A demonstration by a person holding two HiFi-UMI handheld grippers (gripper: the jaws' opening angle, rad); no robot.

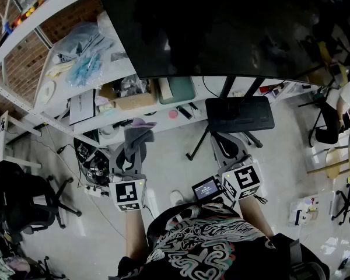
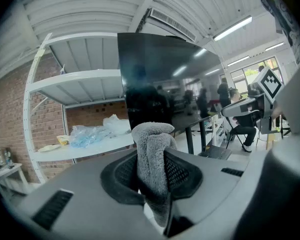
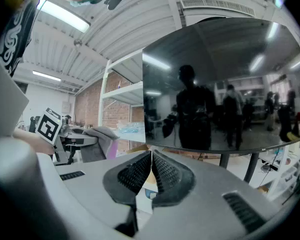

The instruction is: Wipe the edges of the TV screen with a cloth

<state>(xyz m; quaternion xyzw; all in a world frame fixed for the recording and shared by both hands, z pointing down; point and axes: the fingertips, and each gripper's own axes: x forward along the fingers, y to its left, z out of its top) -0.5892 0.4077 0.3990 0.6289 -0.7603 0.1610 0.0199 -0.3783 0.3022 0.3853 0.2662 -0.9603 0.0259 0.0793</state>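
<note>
At twelve o'clock from your two grippers, the TV screen [image 1: 221, 28] stands dark and well apart from both of them; nothing touches it. Your left gripper [image 1: 138, 137] is clamped on the grey cloth [image 2: 151, 146], a folded wad that stands up past the jaw tips. Your right gripper [image 3: 151, 165] is closed with nothing in it. I judge the wiping not yet begun. Lead with that wad, not the hard jaw tips. Bring it to the screen's lower left corner, at twelve o'clock from the left gripper, then run it along the border with light, even pressure. The head view cuts off the screen's top and right edges, reflections blur where the frame ends, and any dust is too fine to see.
</note>
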